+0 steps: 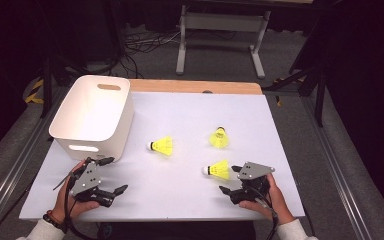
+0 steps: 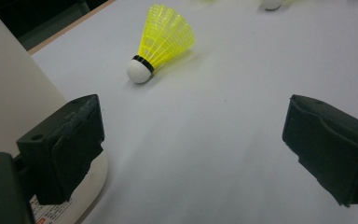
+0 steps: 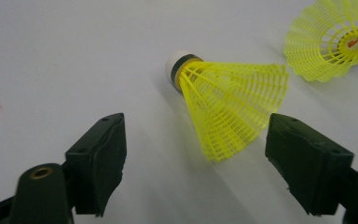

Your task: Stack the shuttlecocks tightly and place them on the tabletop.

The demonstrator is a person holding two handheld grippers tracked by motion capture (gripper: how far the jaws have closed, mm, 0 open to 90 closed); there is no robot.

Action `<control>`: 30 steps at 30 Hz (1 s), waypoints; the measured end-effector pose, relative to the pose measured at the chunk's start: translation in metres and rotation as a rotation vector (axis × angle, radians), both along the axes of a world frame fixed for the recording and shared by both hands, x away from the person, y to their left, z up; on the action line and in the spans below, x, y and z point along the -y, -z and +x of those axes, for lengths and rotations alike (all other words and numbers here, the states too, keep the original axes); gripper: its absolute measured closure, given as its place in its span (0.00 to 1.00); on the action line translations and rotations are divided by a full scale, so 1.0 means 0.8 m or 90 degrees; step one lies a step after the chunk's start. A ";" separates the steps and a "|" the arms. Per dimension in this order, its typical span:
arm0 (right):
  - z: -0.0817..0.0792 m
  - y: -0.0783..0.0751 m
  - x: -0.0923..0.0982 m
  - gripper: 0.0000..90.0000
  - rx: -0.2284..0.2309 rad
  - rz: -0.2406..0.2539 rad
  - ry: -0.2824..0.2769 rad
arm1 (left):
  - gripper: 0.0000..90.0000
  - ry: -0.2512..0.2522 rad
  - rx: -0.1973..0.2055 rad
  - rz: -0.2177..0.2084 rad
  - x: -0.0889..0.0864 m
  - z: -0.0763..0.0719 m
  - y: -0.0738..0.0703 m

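Observation:
Three yellow shuttlecocks with white cork heads rest on the white table [image 1: 190, 112]. One lies on its side [image 1: 161, 145] right of the white bin [image 1: 92, 117], one stands on its cork [image 1: 219, 138], and one lies near the front right [image 1: 218, 170]. My right gripper [image 1: 229, 179] is open just right of that last one. In the right gripper view its mesh skirt [image 3: 230, 109] lies just ahead of the open right gripper [image 3: 196, 154], no pad touching it. My left gripper [image 1: 114, 175] is open and empty in front of the bin, facing the side-lying shuttlecock [image 2: 165, 39].
The bin is open-topped with handle slots; its wall [image 2: 9, 93] stands close beside my left gripper [image 2: 191, 135]. The standing shuttlecock [image 3: 335, 39] sits beyond the near one. A wooden strip [image 1: 195, 86] edges the table's far side, with a metal frame [image 1: 220, 37] on the floor behind.

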State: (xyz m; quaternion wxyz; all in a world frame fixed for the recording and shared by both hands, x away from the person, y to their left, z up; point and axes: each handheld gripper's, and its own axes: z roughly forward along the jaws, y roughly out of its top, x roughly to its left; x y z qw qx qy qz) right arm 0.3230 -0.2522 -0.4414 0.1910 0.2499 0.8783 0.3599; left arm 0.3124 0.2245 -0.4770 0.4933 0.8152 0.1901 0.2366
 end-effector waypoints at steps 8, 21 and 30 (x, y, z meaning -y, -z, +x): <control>0.002 0.006 -0.004 0.51 -0.006 -0.013 -0.013 | 0.07 0.004 -0.001 0.005 0.001 0.000 0.000; 0.006 0.008 -0.004 0.90 -0.004 -0.011 -0.016 | 0.07 0.003 -0.001 0.001 0.001 0.001 0.001; 0.005 0.007 -0.005 0.99 0.007 -0.013 -0.019 | 0.07 0.005 -0.002 0.001 0.001 0.000 0.001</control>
